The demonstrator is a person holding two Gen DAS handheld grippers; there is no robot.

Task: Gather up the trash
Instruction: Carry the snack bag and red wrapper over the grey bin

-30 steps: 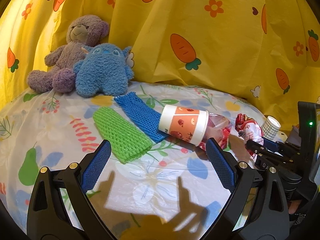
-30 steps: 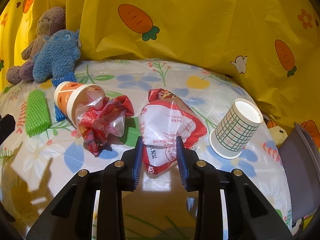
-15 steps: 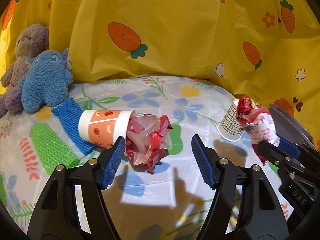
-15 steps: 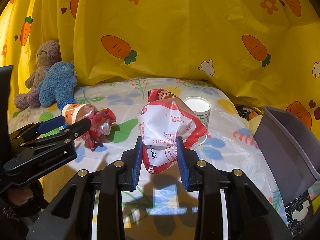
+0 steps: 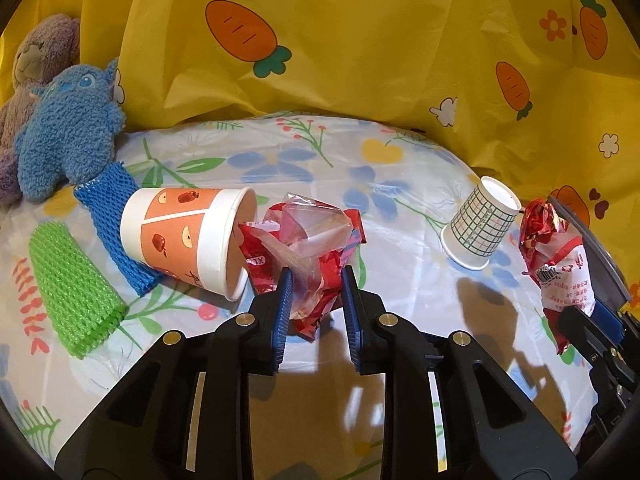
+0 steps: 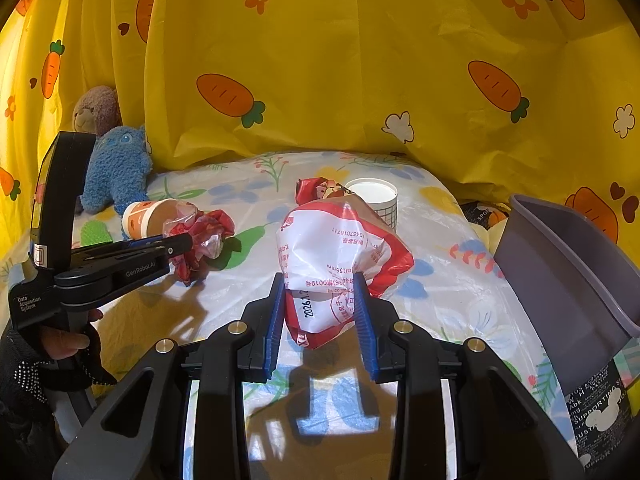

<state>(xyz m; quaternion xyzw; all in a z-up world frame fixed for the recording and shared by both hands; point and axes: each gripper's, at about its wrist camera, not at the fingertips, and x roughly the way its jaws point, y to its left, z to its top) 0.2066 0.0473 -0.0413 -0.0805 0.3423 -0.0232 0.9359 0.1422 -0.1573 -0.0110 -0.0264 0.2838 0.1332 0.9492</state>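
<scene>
A crumpled red and clear wrapper (image 5: 312, 240) lies on the flowered cloth at the mouth of a tipped orange paper cup (image 5: 180, 236). My left gripper (image 5: 316, 280) is closing its jaws around the wrapper's near end, and the blue pads touch it on both sides. From the right wrist view the left gripper (image 6: 188, 242) reaches the wrapper (image 6: 208, 236) from the left. My right gripper (image 6: 320, 284) is shut on a white and red snack bag (image 6: 332, 248), held above the cloth. The bag (image 5: 560, 256) also shows at the right edge of the left wrist view.
A green-checked paper cup (image 5: 478, 228) stands upside down behind the bag. A grey bin (image 6: 560, 272) sits at the table's right edge. Green (image 5: 68, 284) and blue (image 5: 112, 216) foam mesh sleeves lie left, by a blue plush (image 5: 68, 136) and a bear (image 5: 36, 52). Yellow carrot curtain behind.
My left gripper swung right from the mesh sleeves to the wrapper and narrowed its jaws onto it. The right gripper carried the snack bag up and rightward, nearer the grey bin.
</scene>
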